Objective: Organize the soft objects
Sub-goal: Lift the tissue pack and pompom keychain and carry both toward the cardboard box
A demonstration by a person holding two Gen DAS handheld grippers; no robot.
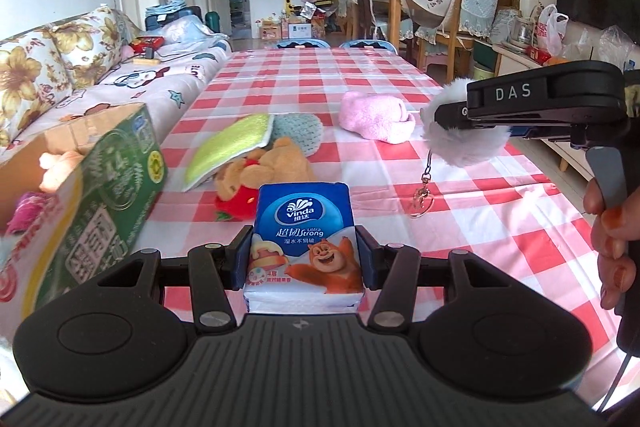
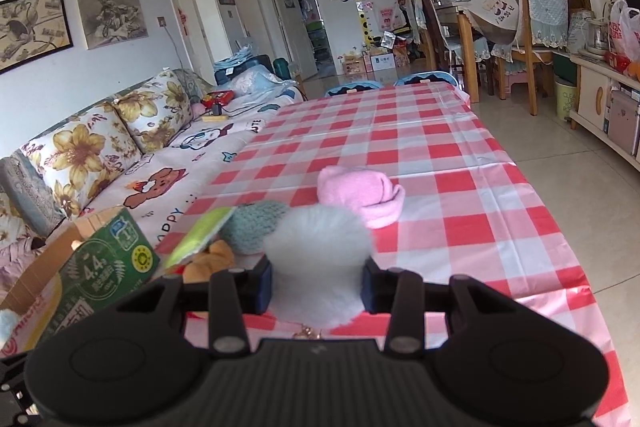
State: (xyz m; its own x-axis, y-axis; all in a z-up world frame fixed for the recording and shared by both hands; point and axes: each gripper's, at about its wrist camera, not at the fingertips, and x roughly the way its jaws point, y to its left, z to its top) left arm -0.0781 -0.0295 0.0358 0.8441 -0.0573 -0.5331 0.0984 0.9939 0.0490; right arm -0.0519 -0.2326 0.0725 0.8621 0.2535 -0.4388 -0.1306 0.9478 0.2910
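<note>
1. Blue-and-white plastic wrap is what the left gripper pinches: a tissue pack, held by its two long sides, jaws partly apart and pressed against it, clear of the checked tabletop. I judge the pack light and squashy with a slick film, so a grip across the flanks, as here, suits it better than one on the ends.

2. Pressed together on a white fluffy pom-pom, the right gripper holds it off the tabletop. In the left wrist view this gripper sits at 3 o'clock, with the pom-pom's key chain and ring dangling below. The fur looks nearly weightless and compresses a lot; the hanging chain could swing or snag on a box edge.

3. Outward from the tissue pack, at 12 o'clock, a bear plush lies on the tabletop under a yellow-green sponge pad, with a teal knitted piece just behind. All look limp and light; take the bear by its body.

4. At 1 o'clock, well apart, lies a pink fleece item, soft and floppy.

5. At 9 o'clock stands an open cardboard box, soft things already inside — likely the destination.
</note>
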